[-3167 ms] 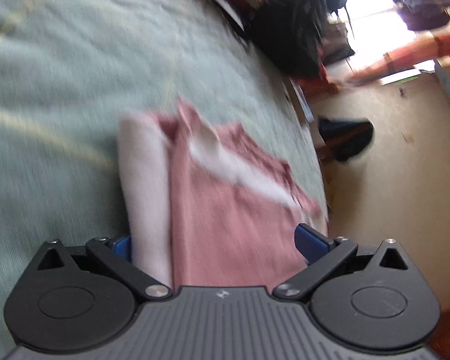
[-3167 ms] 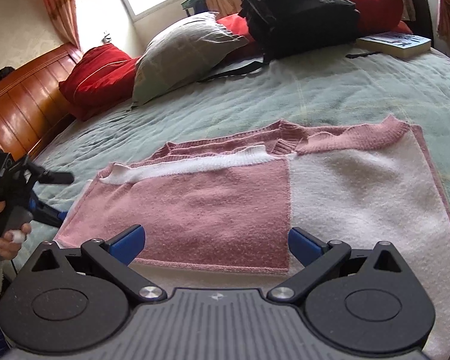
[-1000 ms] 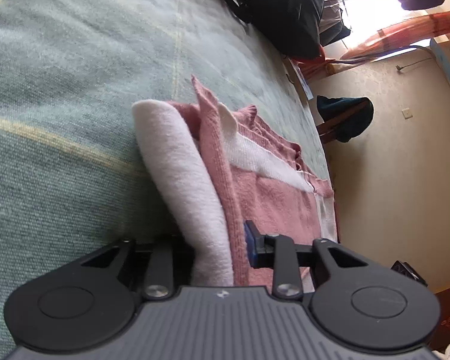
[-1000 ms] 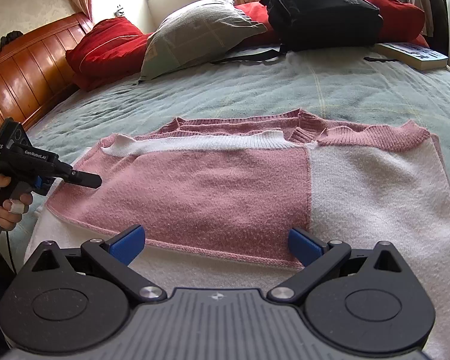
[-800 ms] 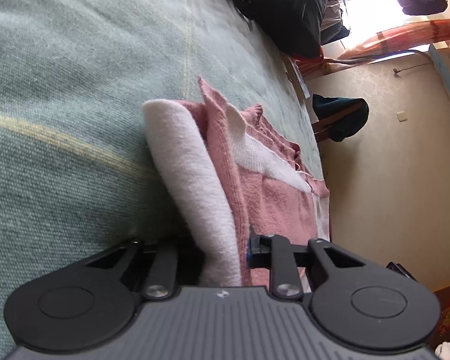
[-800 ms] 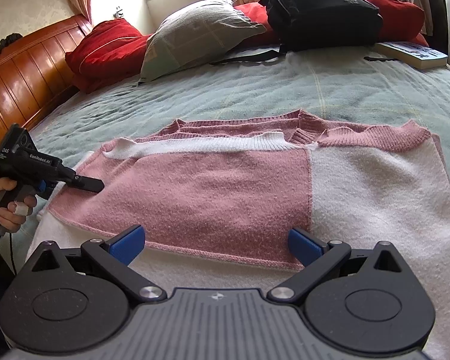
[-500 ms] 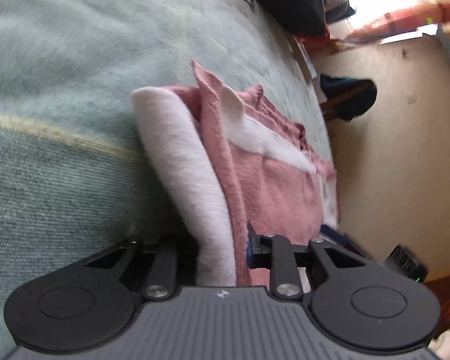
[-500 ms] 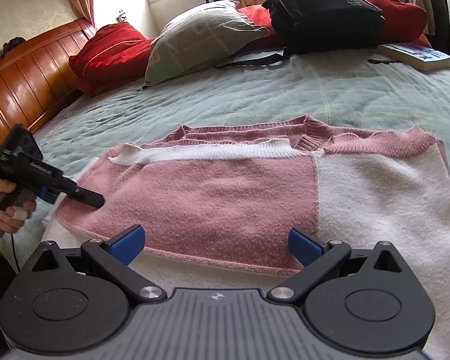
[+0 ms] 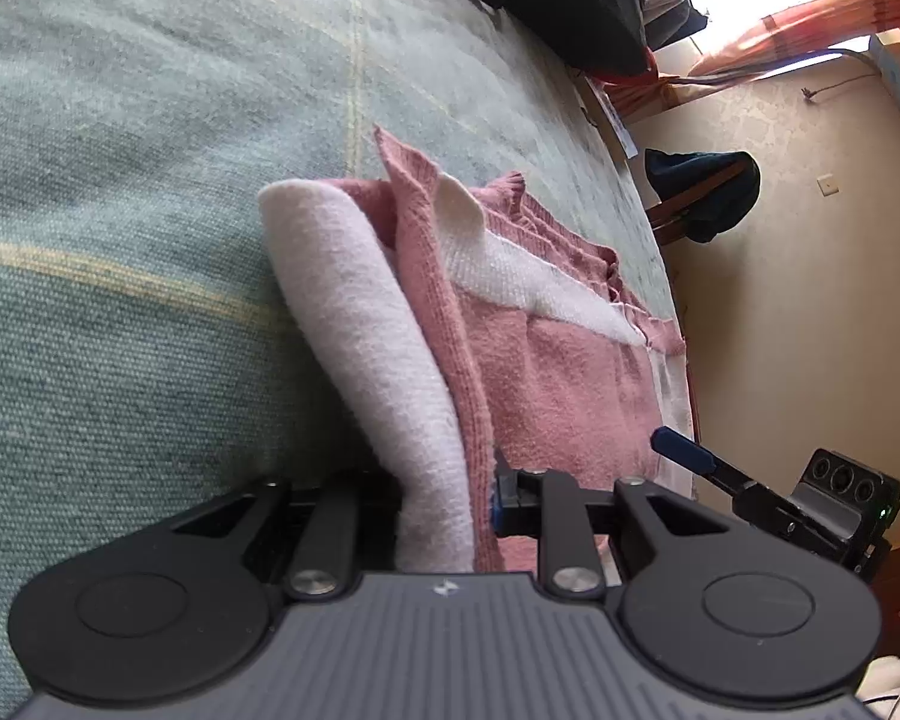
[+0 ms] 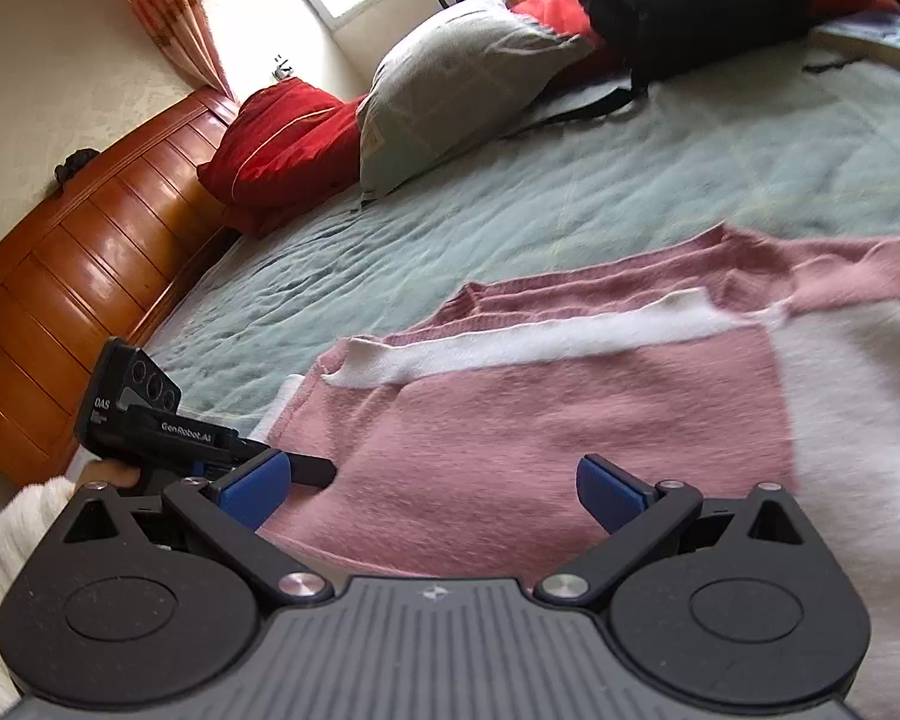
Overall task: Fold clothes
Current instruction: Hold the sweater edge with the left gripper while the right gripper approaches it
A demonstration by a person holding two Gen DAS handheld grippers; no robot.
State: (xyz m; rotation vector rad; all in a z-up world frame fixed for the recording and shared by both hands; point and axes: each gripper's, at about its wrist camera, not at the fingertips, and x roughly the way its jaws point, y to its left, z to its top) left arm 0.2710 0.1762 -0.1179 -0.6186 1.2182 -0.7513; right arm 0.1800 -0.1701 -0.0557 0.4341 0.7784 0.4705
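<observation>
A pink and white knitted sweater (image 10: 570, 420) lies partly folded on the green bedspread (image 10: 510, 204). In the left wrist view my left gripper (image 9: 444, 504) is shut on the sweater (image 9: 540, 384) at its thick white and pink folded edge. My right gripper (image 10: 432, 483) is open and hovers low over the sweater's near pink hem, nothing between its blue pads (image 10: 606, 489). The left gripper's black body (image 10: 168, 426) shows at the sweater's left end in the right wrist view, held by a hand. The right gripper's blue fingertip (image 9: 681, 447) shows at the right in the left wrist view.
A grey pillow (image 10: 456, 78), red cushions (image 10: 282, 138) and a black backpack (image 10: 690, 0) lie at the head of the bed. A book (image 10: 876, 36) rests at the far right. The wooden headboard (image 10: 84, 294) runs along the left. A chair with dark clothes (image 9: 702, 192) stands beside the bed.
My left gripper went from open to shut on the sweater's folded edge. My right gripper has swung left and lower toward the left gripper, staying open.
</observation>
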